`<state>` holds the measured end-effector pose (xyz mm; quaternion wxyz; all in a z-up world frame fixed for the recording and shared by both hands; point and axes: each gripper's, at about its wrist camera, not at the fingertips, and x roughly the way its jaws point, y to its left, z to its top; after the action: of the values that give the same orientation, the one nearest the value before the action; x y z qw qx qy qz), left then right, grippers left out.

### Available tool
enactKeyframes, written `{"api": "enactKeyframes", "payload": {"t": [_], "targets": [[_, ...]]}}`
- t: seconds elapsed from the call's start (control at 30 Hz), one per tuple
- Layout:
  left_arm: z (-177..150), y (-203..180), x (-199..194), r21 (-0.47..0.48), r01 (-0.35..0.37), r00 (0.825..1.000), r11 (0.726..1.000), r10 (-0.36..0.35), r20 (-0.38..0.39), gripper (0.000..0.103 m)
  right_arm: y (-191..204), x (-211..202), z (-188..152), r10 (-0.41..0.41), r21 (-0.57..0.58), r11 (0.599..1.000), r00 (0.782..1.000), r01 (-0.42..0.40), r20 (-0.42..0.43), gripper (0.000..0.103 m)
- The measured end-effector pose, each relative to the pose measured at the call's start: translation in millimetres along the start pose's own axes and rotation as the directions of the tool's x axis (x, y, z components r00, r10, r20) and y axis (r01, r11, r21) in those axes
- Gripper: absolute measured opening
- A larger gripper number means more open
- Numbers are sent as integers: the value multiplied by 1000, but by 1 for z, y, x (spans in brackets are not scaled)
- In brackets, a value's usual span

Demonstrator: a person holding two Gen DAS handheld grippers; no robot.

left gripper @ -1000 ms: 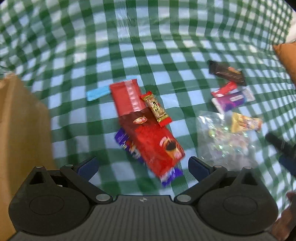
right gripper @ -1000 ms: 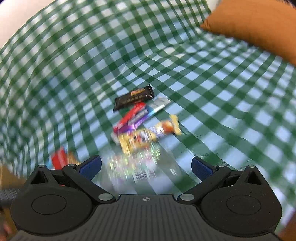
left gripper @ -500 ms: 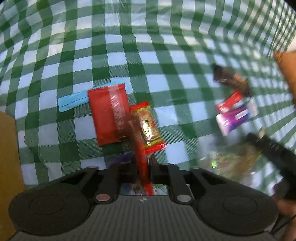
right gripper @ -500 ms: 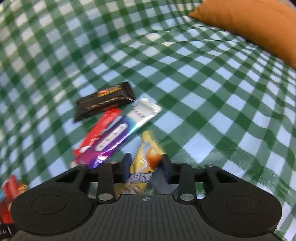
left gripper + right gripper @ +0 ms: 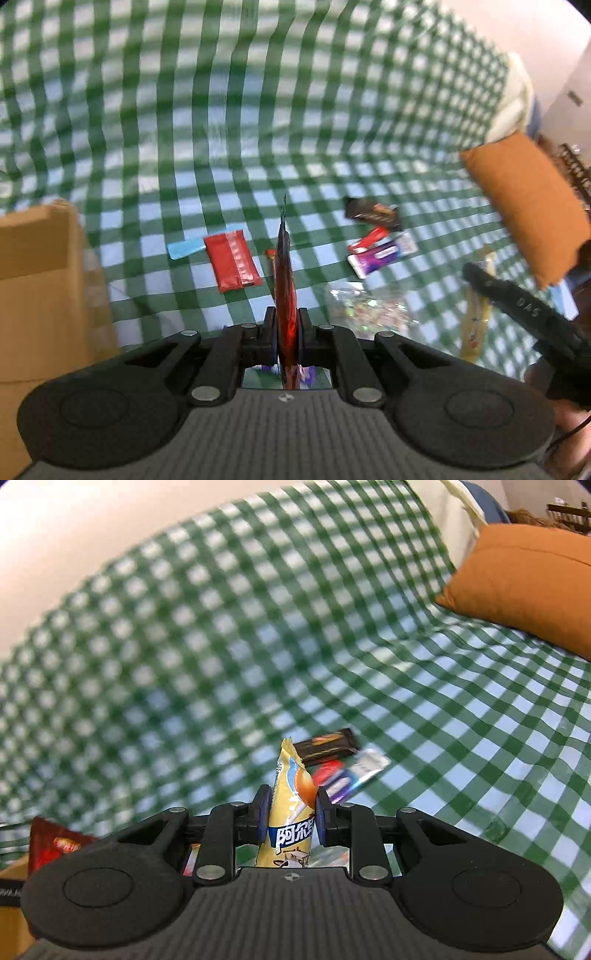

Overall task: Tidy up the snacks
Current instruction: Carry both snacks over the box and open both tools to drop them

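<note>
Left gripper [image 5: 286,328] fingers pinch the red packet [image 5: 284,280] edge-on, right gripper [image 5: 290,818] fingers clamp the yellow candy pack [image 5: 291,805]; carry both level to the cardboard box [image 5: 40,280], clearing its rim

L gripper [image 5: 284,328] points down at a slant, jaws squeezed nearly together on a thin red snack pack [image 5: 285,280] that stands edge-up between the pads and sticks out past the tips. R gripper [image 5: 291,818] points down less steeply. Its jaws have just been closing and now pinch a yellow snack pack [image 5: 291,812] between the blue pads; the pack's top pokes out past the tips. Bit of a hand [image 5: 570,435] shows behind the R gripper.
</note>
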<state>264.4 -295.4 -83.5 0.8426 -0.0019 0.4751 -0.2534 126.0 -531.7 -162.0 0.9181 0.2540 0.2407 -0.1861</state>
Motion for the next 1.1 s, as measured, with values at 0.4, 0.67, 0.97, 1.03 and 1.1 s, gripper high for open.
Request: {"api": "enactKeyframes", "payload": {"t": [0.4,0.67,0.97,1.03,1.1], "targets": [[-91,46,-186,33,-61,985,998,55,163,10,117,-144,-63,191,-83,977,980,-195,-57,26],[-142,114,-242,-62,-149,973,987,158,167,10,210,-185,-116,281,-172,935,943,-311,-177,26],[-155,171,-264,-122,-199,960,972,218,173,10,283,-193,-129,320,-282,880,917,-381,-239,26],[-152,177,-261,-131,-194,962,972,214,167,10,293,-188,-132,316,-295,875,914,-384,-253,26],[-150,183,-255,-140,-194,964,971,215,155,10,298,-182,-134,309,-304,871,912,-385,-269,26]]}}
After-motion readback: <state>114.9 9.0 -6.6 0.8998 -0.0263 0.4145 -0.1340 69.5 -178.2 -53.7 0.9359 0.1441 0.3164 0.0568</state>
